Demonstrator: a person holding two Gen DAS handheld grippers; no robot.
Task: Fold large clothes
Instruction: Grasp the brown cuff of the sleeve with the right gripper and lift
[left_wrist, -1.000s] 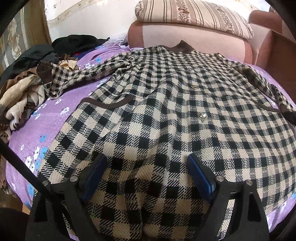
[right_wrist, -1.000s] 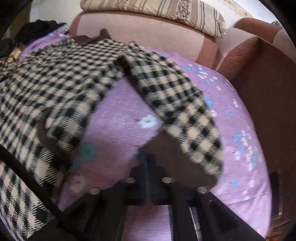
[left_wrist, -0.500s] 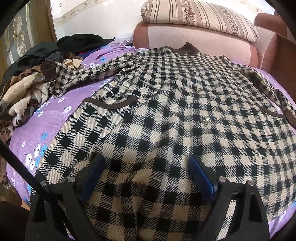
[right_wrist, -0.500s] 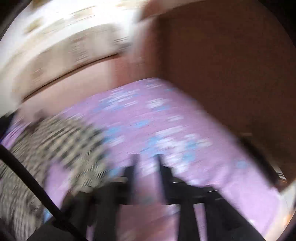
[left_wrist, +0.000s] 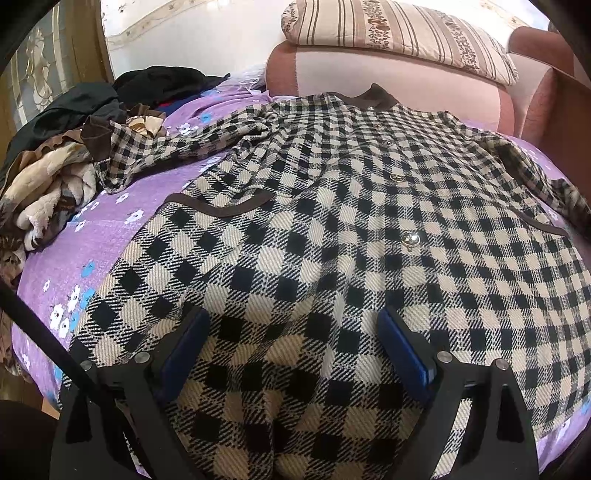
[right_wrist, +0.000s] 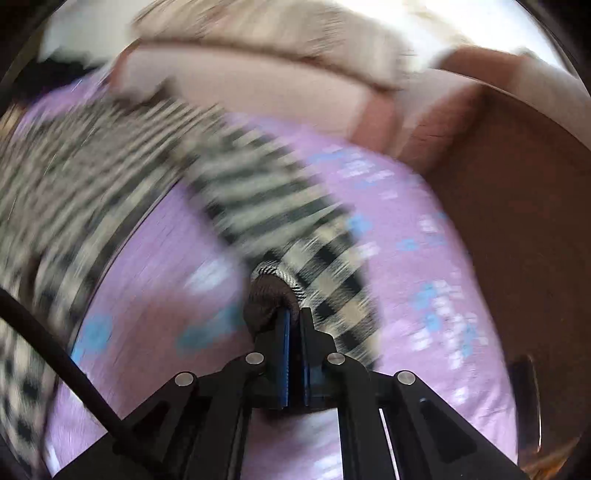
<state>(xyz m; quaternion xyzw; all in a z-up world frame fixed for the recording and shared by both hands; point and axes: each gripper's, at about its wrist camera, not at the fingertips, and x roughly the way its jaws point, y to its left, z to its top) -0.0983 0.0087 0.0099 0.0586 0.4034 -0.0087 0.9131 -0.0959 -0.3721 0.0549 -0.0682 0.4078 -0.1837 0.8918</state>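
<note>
A: Where is the checked coat (left_wrist: 369, 206)?

B: It lies spread flat on the purple bed sheet (left_wrist: 110, 229), with its brown collar (left_wrist: 373, 98) up near the pink headboard (left_wrist: 388, 81).

A: And the left gripper (left_wrist: 295, 332)?

B: It is right over the bottom part of the coat. Its two blue fingers (left_wrist: 184, 350) are wide apart, with the coat cloth between them and nothing pinched.

A: What about the right gripper (right_wrist: 293, 325)?

B: Its fingers are pressed together on the brown cuff (right_wrist: 267, 301) of the coat's sleeve (right_wrist: 266, 206). The cuff bunches up right at the tips. The sleeve runs from there up and left, back to the rest of the coat. That picture is very blurry.

A: What else is on the bed?

B: A pile of other clothes (left_wrist: 55, 166) sits at the left side, next to the coat's other sleeve (left_wrist: 155, 147). A striped pillow (left_wrist: 399, 33) rests on top of the headboard.
</note>
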